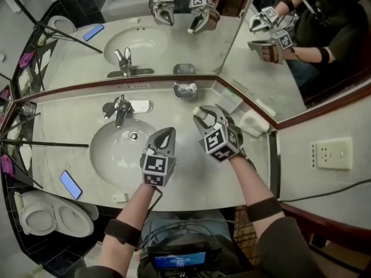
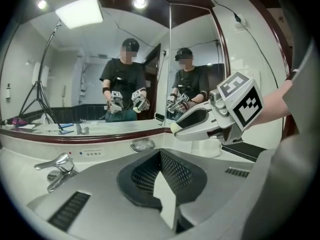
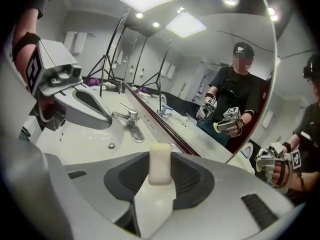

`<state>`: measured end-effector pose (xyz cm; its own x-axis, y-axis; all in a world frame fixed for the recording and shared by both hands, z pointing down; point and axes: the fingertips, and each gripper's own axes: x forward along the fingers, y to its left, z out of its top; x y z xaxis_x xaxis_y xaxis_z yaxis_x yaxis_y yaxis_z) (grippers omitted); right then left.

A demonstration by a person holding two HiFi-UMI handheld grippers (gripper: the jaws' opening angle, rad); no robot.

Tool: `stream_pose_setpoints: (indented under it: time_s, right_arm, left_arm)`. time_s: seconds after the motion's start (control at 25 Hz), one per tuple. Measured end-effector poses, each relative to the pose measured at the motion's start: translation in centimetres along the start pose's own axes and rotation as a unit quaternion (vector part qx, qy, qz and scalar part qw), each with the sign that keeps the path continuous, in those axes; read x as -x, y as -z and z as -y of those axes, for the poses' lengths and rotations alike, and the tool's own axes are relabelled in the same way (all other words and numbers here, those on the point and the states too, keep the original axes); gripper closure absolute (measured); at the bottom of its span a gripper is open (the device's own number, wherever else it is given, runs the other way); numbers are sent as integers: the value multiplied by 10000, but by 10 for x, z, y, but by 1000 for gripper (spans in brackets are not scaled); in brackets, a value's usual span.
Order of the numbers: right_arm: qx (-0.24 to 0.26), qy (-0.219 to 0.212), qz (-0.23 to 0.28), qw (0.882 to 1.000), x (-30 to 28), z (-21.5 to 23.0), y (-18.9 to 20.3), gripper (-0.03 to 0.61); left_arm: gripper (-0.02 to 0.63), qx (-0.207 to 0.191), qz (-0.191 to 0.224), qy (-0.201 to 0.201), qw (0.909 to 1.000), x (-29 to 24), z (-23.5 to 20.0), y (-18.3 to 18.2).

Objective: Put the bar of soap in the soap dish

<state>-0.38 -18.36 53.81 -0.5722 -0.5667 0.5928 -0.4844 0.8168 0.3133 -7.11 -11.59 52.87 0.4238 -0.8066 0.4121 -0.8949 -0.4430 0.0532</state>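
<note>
Big pale countertop [image 1: 69, 114] with an oval sink basin [image 1: 113, 149] sunk into it. The right gripper [image 1: 203, 113] is over the counter just right of the basin, clamped on the white bar of soap [image 3: 160, 164]. The left gripper [image 1: 167, 133] hangs over the basin's right edge, jaws closed on nothing. Chrome faucet [image 1: 120, 110] behind the basin, and the little glassy soap dish [image 1: 185, 90] sits by the mirror, apart from the soap.

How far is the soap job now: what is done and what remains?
Done: the bar of soap is picked up, clamped in the right gripper. In hand: it is held over the counter, short of the soap dish. Left: setting it in the dish, which looks empty. The left gripper is shut, empty.
</note>
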Motion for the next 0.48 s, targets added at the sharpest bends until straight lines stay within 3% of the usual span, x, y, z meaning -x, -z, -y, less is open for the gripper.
stream_pose_setpoints:
  time_s: [0.48]
  right_arm:
    - [1584,10,-738,9846,-110,34,9,431]
  left_arm:
    - [612,399,34,-201,9990,-58,-36,21]
